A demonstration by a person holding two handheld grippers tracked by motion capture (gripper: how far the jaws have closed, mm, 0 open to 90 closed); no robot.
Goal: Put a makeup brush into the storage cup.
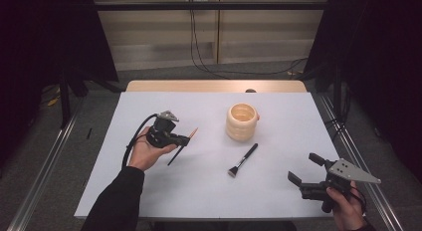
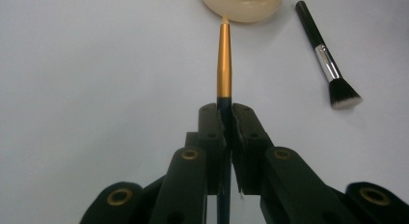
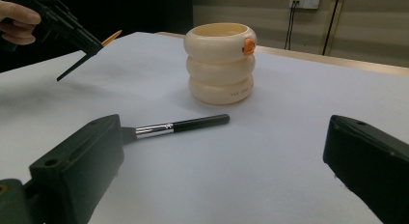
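White table (image 1: 149,191): left gripper (image 1: 188,138) clamps thin brush (image 1: 185,143) left of cup (image 1: 242,122) (carry step); right gripper (image 1: 304,168) wide open. Next: tip it into cup.

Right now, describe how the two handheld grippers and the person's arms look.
Both the left gripper and the right gripper are black with two jaws and a grey three-cornered plate on top. A black cable trails from the left one. The left arm wears a black sleeve.
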